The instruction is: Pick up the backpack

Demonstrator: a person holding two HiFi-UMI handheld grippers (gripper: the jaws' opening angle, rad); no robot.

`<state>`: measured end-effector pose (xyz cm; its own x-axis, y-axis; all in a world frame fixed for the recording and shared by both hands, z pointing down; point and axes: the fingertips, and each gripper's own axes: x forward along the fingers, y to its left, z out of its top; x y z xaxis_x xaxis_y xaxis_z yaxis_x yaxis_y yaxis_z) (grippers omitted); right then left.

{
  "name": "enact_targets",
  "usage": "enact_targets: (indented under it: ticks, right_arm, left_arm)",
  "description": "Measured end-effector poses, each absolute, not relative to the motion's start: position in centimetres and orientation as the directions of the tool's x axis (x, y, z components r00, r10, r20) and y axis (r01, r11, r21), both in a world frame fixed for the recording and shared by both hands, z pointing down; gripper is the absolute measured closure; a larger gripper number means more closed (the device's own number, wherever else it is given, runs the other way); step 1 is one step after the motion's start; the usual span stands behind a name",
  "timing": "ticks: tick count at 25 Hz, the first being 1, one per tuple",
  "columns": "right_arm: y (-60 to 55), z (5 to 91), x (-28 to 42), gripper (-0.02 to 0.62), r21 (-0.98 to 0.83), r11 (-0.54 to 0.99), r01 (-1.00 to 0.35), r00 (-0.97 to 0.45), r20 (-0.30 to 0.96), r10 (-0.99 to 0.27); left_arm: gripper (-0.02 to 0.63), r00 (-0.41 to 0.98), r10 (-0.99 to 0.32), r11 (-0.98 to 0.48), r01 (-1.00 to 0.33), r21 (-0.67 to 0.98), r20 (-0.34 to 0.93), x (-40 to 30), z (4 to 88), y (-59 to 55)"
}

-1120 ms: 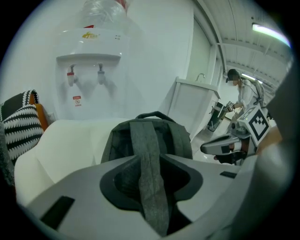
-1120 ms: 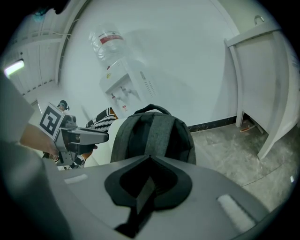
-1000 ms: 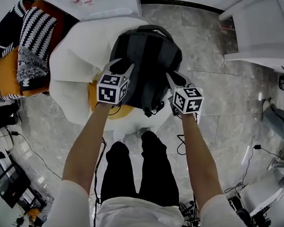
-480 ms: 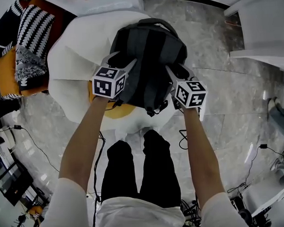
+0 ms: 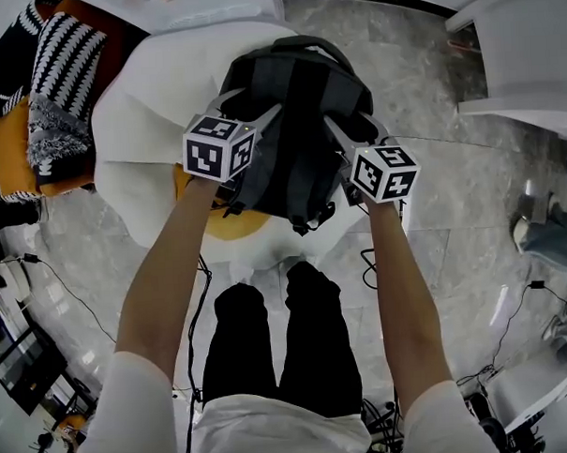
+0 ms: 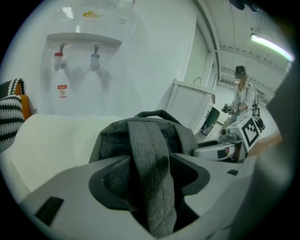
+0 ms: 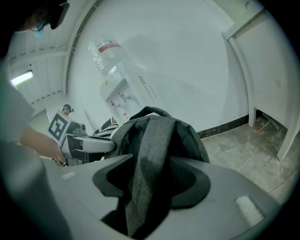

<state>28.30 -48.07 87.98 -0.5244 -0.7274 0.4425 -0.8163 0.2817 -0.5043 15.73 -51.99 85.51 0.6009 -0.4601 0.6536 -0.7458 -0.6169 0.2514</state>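
Grey backpack (image 5: 297, 98) upright on white seat (image 5: 147, 105). Jaws of left gripper (image 5: 248, 108) and right gripper (image 5: 354, 131) just opened wide, a shoulder strap (image 6: 149, 159) loose between each pair. Risk: lifting unclamped, straps slip free, bag topples near side.

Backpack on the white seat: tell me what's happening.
A person works a gripper in each hand at the dark grey fabric backpack on a white cushioned seat. The left gripper has one grey shoulder strap between its jaws, the right gripper the other strap; both pairs have just been opening and clamp nothing.
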Motion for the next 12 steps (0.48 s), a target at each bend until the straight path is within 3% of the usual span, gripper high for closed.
enact_targets:
  ticks: [4,12]
  right_arm:
    - [-48.7,87.8,27.7,0.376,-0.519,0.291,-0.804,-0.539,0.43,-0.724]
    - [-48.2,86.8,27.7,0.474,-0.544,0.293,-0.786,-0.556,0.415,-0.72]
  left_arm:
    - [0.376,0.613,-0.45,-0.612,-0.741,0.275,0.649,16.2,85.5,-52.2]
    - [0.454,0.615,-0.433,-0.625,-0.732,0.272,0.659,15.9,84.9,-51.9]
